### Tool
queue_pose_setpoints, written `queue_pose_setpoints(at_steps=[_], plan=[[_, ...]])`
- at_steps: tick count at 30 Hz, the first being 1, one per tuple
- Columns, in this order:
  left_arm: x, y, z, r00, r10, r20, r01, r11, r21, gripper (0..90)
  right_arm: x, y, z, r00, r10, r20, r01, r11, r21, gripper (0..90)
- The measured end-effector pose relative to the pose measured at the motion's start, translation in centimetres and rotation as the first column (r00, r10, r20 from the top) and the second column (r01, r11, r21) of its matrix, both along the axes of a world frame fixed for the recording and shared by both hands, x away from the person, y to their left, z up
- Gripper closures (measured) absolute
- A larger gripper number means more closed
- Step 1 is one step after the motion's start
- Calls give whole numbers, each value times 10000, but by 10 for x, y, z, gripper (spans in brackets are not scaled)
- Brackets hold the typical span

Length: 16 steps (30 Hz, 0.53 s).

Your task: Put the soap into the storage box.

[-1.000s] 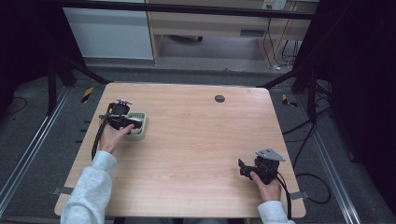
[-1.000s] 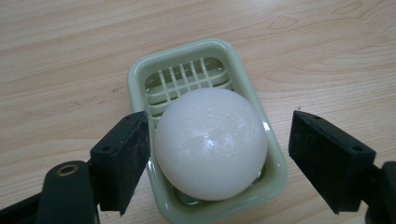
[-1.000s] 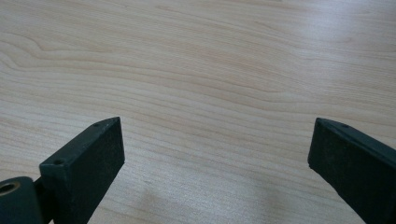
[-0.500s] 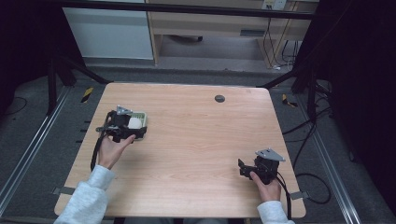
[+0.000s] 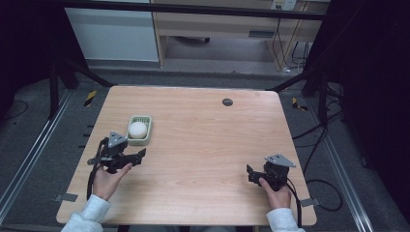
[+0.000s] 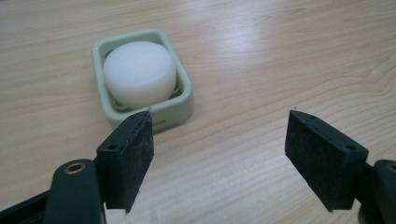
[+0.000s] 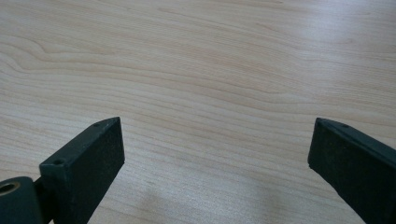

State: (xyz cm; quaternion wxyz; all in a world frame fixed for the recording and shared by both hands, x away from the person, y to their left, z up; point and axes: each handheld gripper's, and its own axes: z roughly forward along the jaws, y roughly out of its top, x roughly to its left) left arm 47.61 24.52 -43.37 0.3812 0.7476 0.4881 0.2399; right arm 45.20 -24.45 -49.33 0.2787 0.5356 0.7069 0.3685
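A round white soap bar (image 5: 137, 129) (image 6: 139, 72) lies in a pale green soap dish (image 5: 146, 138) (image 6: 179, 106) on the left part of the wooden table (image 5: 203, 145). My left gripper (image 5: 140, 155) (image 6: 219, 154) is just in front of the dish, near the table's left side, open with nothing between its jaws. My right gripper (image 5: 251, 174) (image 7: 215, 163) rests low at the table's front right, open over bare wood (image 7: 205, 84).
A small dark round cap (image 5: 227, 102) sits in the tabletop near the back edge. Black frame legs and cables stand around the table, and cabinets line the far wall.
My left gripper has pulled back from the soap dish toward the table's front. The soap bar now lies uncovered in the dish. The right gripper has not moved.
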Motion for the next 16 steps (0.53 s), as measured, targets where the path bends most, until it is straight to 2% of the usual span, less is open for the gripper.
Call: queue_pose_setpoints(at_steps=[1, 6, 9, 10, 16], plan=[[-7, 7, -5, 9999, 153, 18, -153, 9999, -43, 236, 0, 0, 0, 10000, -12, 1, 12, 10000, 9, 40], [-17, 20, -13, 9991, 414, -30, -414, 9991, -99, 236, -1, 0, 0, 10000, 24, -2, -24, 10000, 36, 41], [-25, 32, -16, 9988, 484, -3, -484, 9988, -97, 236, -1, 0, 0, 10000, 50, -3, -50, 10000, 64, 40], [-29, 40, -21, 9977, 676, 5, -676, 9976, -136, 235, -1, 0, 0, 10000, 96, -22, -96, 9999, 88, 41], [-35, 55, -31, 9949, 976, -238, -975, 9952, 64, 231, -1, -1, 1, 9999, 86, -82, -84, 9998, 172, 40]])
